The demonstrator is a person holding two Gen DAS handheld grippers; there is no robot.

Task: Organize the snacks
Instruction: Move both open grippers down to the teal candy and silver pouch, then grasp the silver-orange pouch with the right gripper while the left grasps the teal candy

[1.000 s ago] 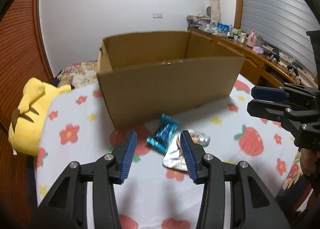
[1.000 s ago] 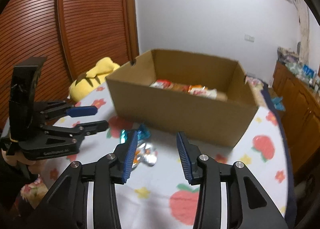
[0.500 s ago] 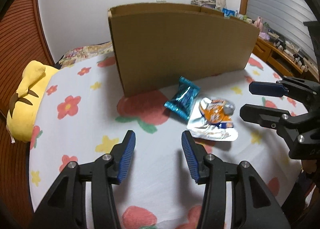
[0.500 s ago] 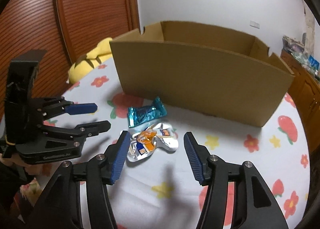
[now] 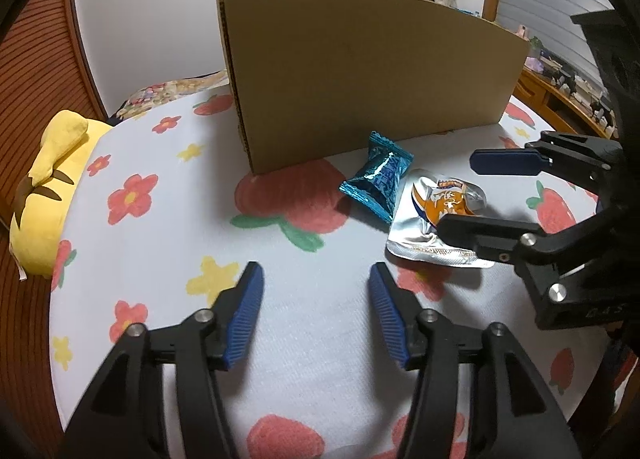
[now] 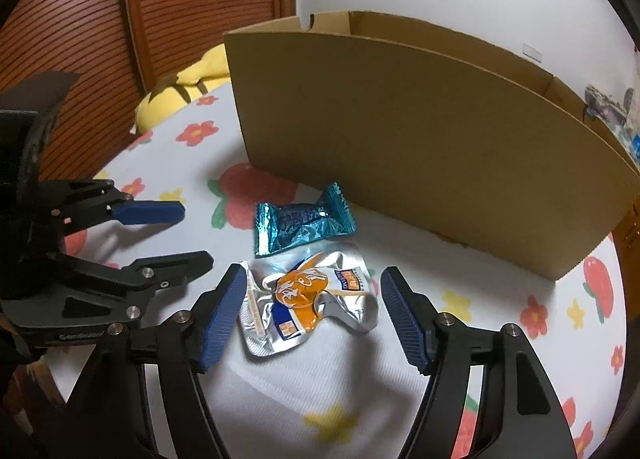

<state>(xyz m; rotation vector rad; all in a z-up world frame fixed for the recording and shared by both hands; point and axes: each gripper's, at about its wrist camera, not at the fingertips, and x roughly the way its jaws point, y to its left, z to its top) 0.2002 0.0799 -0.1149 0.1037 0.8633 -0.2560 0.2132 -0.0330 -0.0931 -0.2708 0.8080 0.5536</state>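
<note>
Over the silver packet (image 6: 312, 299), right gripper (image 6: 312, 307) tilted down, jaws opening astride it

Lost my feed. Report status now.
Both grippers opening, nothing gripped. Right gripper straddles silver-orange packet, pads clear. Left gripper over bare cloth; blue packet beside box. Nothing in the way.

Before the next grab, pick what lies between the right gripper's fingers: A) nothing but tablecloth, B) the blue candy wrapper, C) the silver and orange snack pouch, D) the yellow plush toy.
C: in the right wrist view the silver and orange snack pouch lies flat on the tablecloth between the right gripper's opening jaws, not yet touched by the pads.
</note>
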